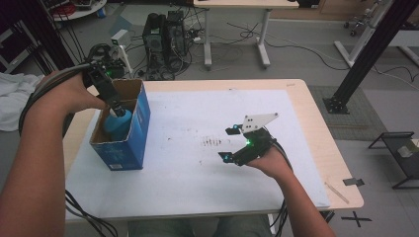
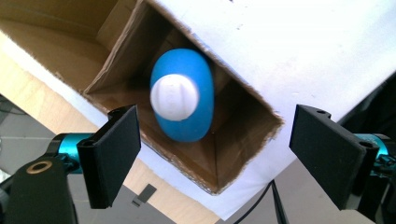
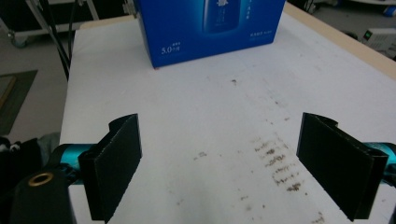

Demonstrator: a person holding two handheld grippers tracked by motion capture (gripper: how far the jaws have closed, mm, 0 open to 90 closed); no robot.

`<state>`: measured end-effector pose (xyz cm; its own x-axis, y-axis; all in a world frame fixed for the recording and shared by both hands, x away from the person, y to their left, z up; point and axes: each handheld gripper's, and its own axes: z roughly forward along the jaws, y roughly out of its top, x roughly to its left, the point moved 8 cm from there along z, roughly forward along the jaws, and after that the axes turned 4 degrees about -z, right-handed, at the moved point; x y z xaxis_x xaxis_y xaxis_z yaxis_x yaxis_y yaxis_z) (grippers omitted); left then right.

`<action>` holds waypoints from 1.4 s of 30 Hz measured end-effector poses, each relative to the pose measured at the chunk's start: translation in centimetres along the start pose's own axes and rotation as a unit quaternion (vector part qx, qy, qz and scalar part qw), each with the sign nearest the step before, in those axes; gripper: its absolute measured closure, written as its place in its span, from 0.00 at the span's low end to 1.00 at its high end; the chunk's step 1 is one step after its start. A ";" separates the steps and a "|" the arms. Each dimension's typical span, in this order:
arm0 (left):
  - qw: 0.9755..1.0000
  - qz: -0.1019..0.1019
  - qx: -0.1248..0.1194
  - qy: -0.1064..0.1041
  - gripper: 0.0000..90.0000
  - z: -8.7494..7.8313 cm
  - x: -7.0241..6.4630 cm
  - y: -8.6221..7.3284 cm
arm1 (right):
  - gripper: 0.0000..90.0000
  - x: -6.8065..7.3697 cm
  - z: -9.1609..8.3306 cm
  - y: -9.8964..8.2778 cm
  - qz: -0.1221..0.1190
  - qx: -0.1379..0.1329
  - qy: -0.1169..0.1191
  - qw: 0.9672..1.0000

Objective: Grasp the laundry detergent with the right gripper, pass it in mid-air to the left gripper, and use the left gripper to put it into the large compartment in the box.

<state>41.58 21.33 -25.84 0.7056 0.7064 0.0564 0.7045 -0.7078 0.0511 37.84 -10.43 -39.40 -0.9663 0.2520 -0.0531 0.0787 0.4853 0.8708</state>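
Overhead, my left gripper (image 2: 215, 158) hung fingers wide above the blue bottle (image 2: 183, 95) inside the open box (image 1: 139, 129). My right gripper (image 1: 228, 143) hovered over the white surface (image 1: 197, 187), fingers wide too.

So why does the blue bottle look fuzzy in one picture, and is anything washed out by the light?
In the left gripper view the blue bottle in the cardboard box is soft, probably too close or moving, and the white table cover glares. The right gripper view is sharper; its brown stains read clearly.
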 end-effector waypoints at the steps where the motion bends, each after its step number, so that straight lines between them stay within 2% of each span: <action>1: 1.000 0.009 -0.001 -0.002 0.18 -0.1 -0.2 0.2 | 0.15 -0.1 -0.1 0.0 -0.008 0.010 0.003 1.000; 2: 1.000 0.020 0.001 -0.003 0.18 -0.2 -0.4 0.3 | 0.15 0.0 -0.2 0.0 -0.002 0.019 0.005 1.000; 3: 1.000 0.014 -0.011 -0.006 0.18 -0.1 -0.8 0.7 | 0.15 0.0 -0.3 0.1 -0.002 0.024 0.006 1.000; 4: 0.999 0.036 -0.002 -0.003 0.15 -0.2 -0.9 0.8 | 0.15 -0.1 -0.3 0.1 -0.006 0.032 0.009 0.999; 5: 0.999 0.033 -0.011 -0.007 0.15 0.0 -1.4 1.2 | 0.15 -0.1 -0.4 0.2 -0.010 0.037 0.011 0.999; 7: 0.999 0.049 -0.011 -0.008 0.12 0.3 -2.0 1.7 | 0.15 -0.3 -0.4 0.3 -0.009 0.049 0.011 0.999; 8: 0.998 0.066 -0.001 -0.010 0.11 0.3 -2.2 1.8 | 0.15 -0.4 -0.4 0.4 -0.017 0.054 0.011 0.998; 9: 0.998 0.064 -0.007 -0.016 0.11 0.5 -2.6 2.2 | 0.15 -0.4 -0.5 0.4 -0.013 0.064 0.015 0.998; 10: 0.997 0.079 0.003 -0.019 0.11 0.6 -2.8 2.3 | 0.15 -0.6 -0.5 0.5 -0.022 0.070 0.013 0.997; 11: 0.996 0.084 -0.004 -0.018 0.10 0.9 -3.1 2.7 | 0.15 -0.6 -0.5 0.5 -0.022 0.075 0.012 0.997; 13: 0.994 0.107 0.002 -0.021 0.09 1.1 -3.5 3.2 | 0.15 -0.8 -0.6 0.6 -0.023 0.088 0.012 0.996; 14: 0.993 0.115 -0.001 -0.015 0.07 1.4 -3.7 3.5 | 0.15 -0.9 -0.8 0.6 -0.029 0.102 0.014 0.994; 16: 0.991 0.133 0.009 -0.013 0.06 1.7 -4.2 3.9 | 0.15 -1.2 -1.0 0.7 -0.029 0.113 0.014 0.993; 17: 0.990 0.138 0.010 -0.015 0.06 2.0 -4.5 4.2 | 0.15 -1.2 -1.0 0.7 -0.028 0.118 0.015 0.992; 18: 0.991 0.136 0.006 -0.018 0.06 2.4 -4.9 4.4 | 0.15 -1.3 -1.1 0.7 -0.027 0.126 0.015 0.992; 20: 0.987 0.158 0.014 -0.017 0.06 3.0 -5.4 4.9 | 0.15 -1.4 -1.0 0.7 -0.028 0.139 0.016 0.990; 24: 0.982 0.185 0.015 -0.023 0.06 4.4 -6.5 5.7 | 0.15 -1.8 -1.0 0.5 -0.021 0.163 0.019 0.986; 25: 0.982 0.187 0.017 -0.026 0.06 4.9 -6.8 5.9 | 0.15 -1.8 -1.0 0.5 -0.011 0.172 0.017 0.985; 26: 0.981 0.192 0.020 -0.027 0.06 5.3 -7.0 6.1 | 0.15 -1.9 -0.9 0.4 -0.011 0.177 0.019 0.984; 28: 0.979 0.201 0.021 -0.028 0.06 6.2 -7.4 6.4 | 0.15 -2.1 -0.8 0.2 -0.024 0.187 0.021 0.982; 34: 0.974 0.223 0.026 -0.042 0.06 8.7 -8.7 7.5 | 0.15 -2.2 -0.5 -0.1 -0.032 0.222 0.027 0.974; 40: 0.972 0.229 0.024 -0.048 0.06 10.0 -9.4 8.1 | 0.15 -2.4 -0.5 -0.7 -0.037 0.244 0.028 0.969; 42: 0.972 0.230 0.019 -0.052 0.06 10.3 -9.6 8.2 | 0.15 -2.6 -0.4 -0.9 -0.038 0.247 0.027 0.968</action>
<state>41.40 8.80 -36.22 0.9490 0.3131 -0.0360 0.3135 -0.9495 0.0080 40.14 -11.85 -39.82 -0.9841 0.1630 -0.0708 0.1022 0.8449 0.5251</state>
